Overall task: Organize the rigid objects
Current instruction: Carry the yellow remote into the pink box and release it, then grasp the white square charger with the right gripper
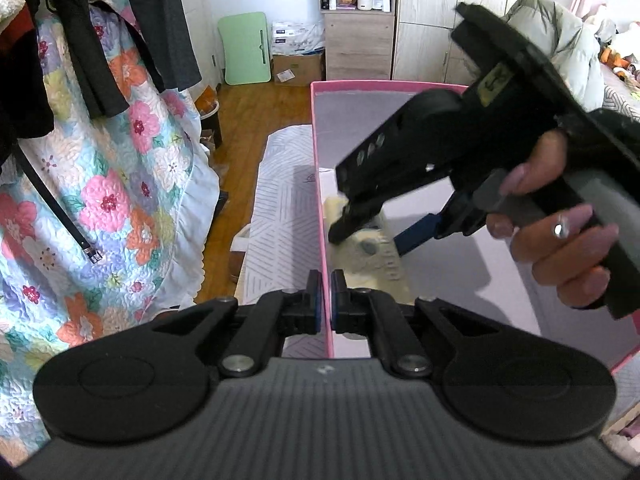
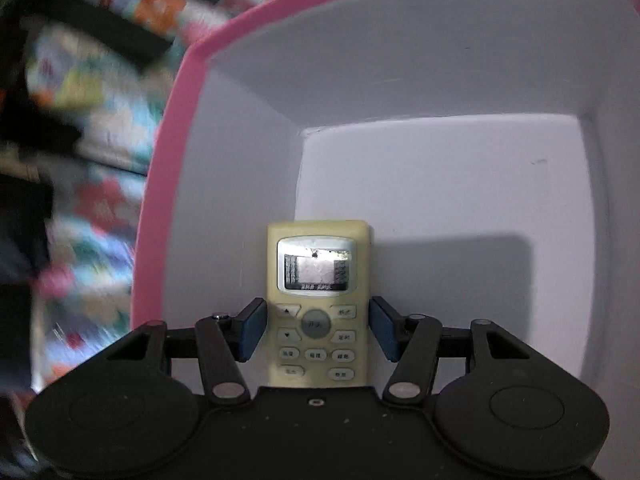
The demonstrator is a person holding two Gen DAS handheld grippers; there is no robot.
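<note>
A pink box [image 1: 319,168] with a pale grey inside stands open in front of me. My left gripper [image 1: 326,300] is shut on the box's left wall, one pad on each side of the thin rim. A cream remote control [image 2: 318,320] with a small screen and grey buttons sits between the blue pads of my right gripper [image 2: 319,332], which press on its two long sides. The right gripper [image 1: 372,240] reaches down into the box [image 2: 168,200] near its left wall, held by a person's hand [image 1: 560,240]. The remote [image 1: 372,264] is low inside, close to the floor of the box.
A floral quilt [image 1: 112,200] and dark clothes [image 1: 156,20] hang to the left. A white patterned cloth [image 1: 280,220] lies beside the box over wooden floor. Farther back stand a green board [image 1: 246,48], cardboard boxes [image 1: 298,64], a shelf unit [image 1: 358,20] and a pale jacket [image 1: 560,36].
</note>
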